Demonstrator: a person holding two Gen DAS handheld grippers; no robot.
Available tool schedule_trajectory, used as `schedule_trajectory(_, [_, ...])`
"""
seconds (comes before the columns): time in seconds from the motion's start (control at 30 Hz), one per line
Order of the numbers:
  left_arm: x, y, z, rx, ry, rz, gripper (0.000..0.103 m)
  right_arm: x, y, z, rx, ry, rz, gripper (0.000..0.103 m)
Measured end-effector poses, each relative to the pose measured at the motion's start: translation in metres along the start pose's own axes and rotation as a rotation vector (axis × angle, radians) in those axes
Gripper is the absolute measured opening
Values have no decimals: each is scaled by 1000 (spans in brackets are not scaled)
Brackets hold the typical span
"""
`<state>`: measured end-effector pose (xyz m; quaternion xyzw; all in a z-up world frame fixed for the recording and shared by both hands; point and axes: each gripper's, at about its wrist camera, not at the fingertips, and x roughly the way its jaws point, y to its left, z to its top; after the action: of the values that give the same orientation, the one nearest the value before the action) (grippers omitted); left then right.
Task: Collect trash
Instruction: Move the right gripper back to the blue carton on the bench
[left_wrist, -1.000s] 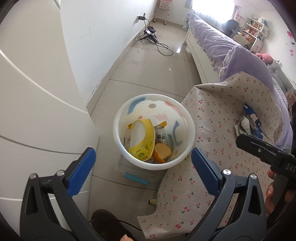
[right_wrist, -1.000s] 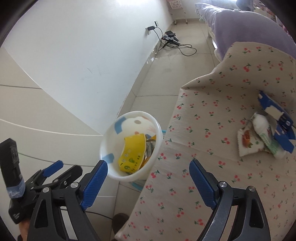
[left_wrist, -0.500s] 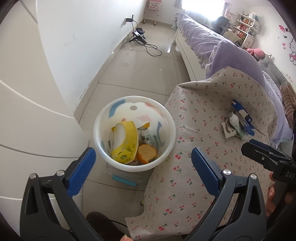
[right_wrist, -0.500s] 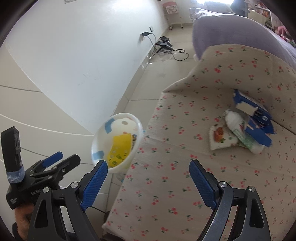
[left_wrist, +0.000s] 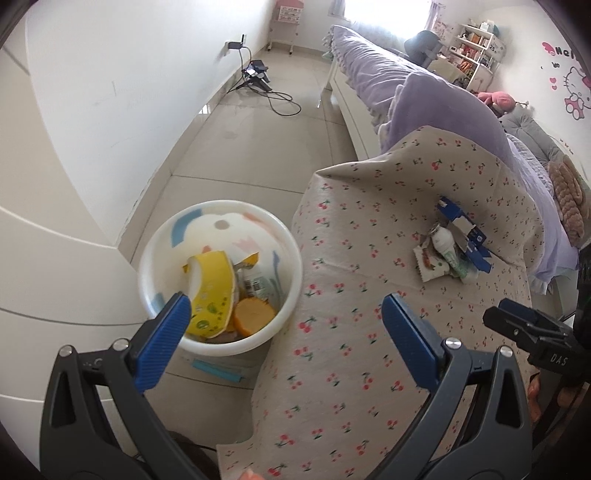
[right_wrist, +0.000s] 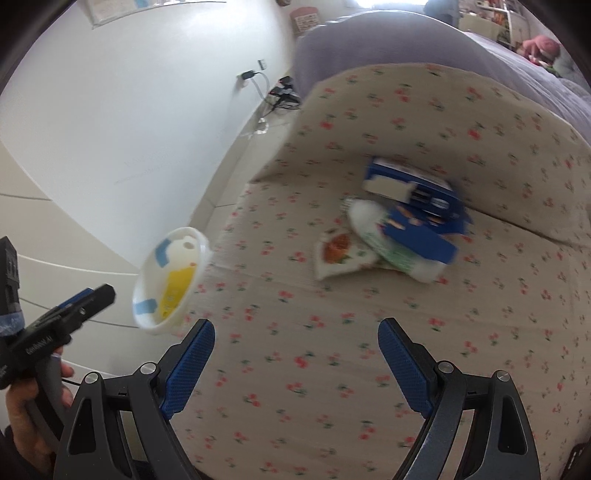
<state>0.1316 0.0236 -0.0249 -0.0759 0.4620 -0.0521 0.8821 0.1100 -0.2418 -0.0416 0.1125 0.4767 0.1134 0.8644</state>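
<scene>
We hold a tool in each hand above a table draped in a beige cloth printed with small cherries. Our left tool stands wide, its blue pads well apart with nothing between them, and it hangs over the edge where the cloth meets the floor. Our right tool is wide as well, empty, pointing down at the cloth; in the left wrist view it shows as a dark shape at the right edge, and in the right wrist view the left tool shows at the lower left, gripped by a hand. The trash still to be gathered lies in a small heap on the cloth, well ahead of the right tool: a torn blue carton at the back, a white bottle with green print lying on its side partly under the carton, and a crumpled white wrapper with a red and orange picture just beside the bottle on its left. That view is blurred, so we cannot read any print. On the tiled floor, right against the table's side, stands a round white bin with coloured patches inside. It already holds a bent yellow paper cup, an orange round piece and a packet with a barcode. Beyond the table runs a bed with a lilac cover, and a black cable trails across the floor by the white wall.
</scene>
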Motion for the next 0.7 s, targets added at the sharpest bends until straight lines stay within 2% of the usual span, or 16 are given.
schedule_trajectory(0.23, [10,-21,2,14,-19,-10,102,-8,-42,-6,50,-18,-38,92])
schedule_trajectory(0.5, [17,-46,5,43,-63,-59,103,-24,-85,-4,112,-51,-76,92])
schedule_trajectory(0.7, [21,-61,12,78,-122,-76,103,-32,-117,7,147,-98,-132,95])
